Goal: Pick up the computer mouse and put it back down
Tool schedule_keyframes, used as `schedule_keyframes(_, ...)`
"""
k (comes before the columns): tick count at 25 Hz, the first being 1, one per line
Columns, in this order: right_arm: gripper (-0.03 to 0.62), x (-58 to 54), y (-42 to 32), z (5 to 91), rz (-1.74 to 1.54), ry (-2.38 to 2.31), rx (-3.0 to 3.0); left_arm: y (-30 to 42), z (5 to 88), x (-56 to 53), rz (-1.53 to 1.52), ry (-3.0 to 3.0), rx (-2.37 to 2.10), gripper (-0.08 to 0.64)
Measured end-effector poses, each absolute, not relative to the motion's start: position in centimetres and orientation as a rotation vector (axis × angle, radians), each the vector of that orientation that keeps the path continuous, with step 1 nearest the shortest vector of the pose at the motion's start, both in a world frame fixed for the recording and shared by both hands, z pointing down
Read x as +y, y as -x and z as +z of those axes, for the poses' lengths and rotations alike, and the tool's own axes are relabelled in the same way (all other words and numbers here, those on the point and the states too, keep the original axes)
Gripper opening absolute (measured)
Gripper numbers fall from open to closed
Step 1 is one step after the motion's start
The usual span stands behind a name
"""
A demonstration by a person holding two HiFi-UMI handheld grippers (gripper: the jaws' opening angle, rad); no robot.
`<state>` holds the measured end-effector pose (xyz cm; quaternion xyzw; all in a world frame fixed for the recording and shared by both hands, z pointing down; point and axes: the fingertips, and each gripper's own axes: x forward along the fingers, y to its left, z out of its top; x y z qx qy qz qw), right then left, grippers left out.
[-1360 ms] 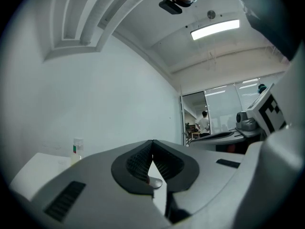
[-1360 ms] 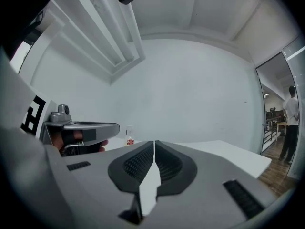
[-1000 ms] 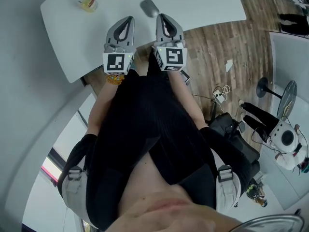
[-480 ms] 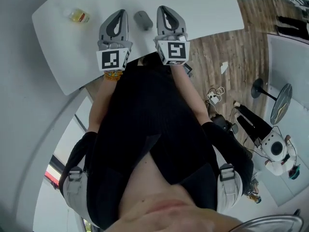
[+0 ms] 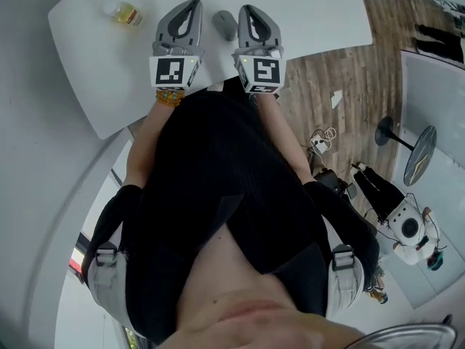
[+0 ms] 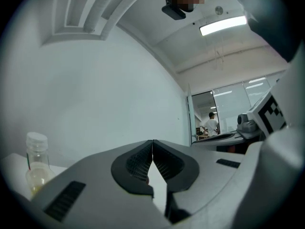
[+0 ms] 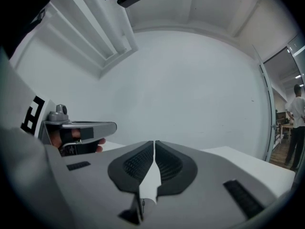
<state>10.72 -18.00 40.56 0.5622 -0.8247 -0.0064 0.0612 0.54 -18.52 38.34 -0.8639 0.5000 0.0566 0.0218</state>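
- Black ribbed top (image 5: 218,187), sleeveless.
- Yellow-orange beaded bracelet (image 5: 169,97) at left wrist.
- Left tool (image 5: 194,4) and right tool (image 5: 245,9): grey teardrop shells, black ribbed pads (image 6: 138,163).
- White cube (image 5: 173,73) on each, black square markers, small green light.

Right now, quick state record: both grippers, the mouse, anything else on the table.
left gripper: jaws together, nothing between them
right gripper: jaws together, nothing between them
mouse: grey, lying on the table between the two grippers, held by neither
bottle: small, clear, yellowish liquid inside, standing on the table to the left of the left gripper
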Motion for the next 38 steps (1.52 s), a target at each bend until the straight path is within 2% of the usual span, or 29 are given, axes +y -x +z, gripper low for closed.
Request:
schedule_keyframes(16, 0.035, -18.3, -9.4, 41.1, -0.065, -1.619, -2.485, 1.7, 39.1, -18.8, 0.202, 2.644, 1.607, 0.014)
schedule_keyframes(18, 0.055, -18.1, -9.4, 41.4, -0.054, -1.615, -2.484, 1.5, 39.3, -18.7, 0.202, 2.650, 1.597, 0.014)
schedule_keyframes(20, 0.101, -18.2, -9.3, 41.7, -0.035, -1.603, -2.484, 1.3, 39.3, -18.7, 0.198, 2.656, 1.581, 0.014)
schedule_keyframes(38, 0.218, -19.4, -8.5, 46.4, 0.126, -1.477, -2.413, 1.4, 39.9, -18.9, 0.166, 2.667, 1.588, 0.014)
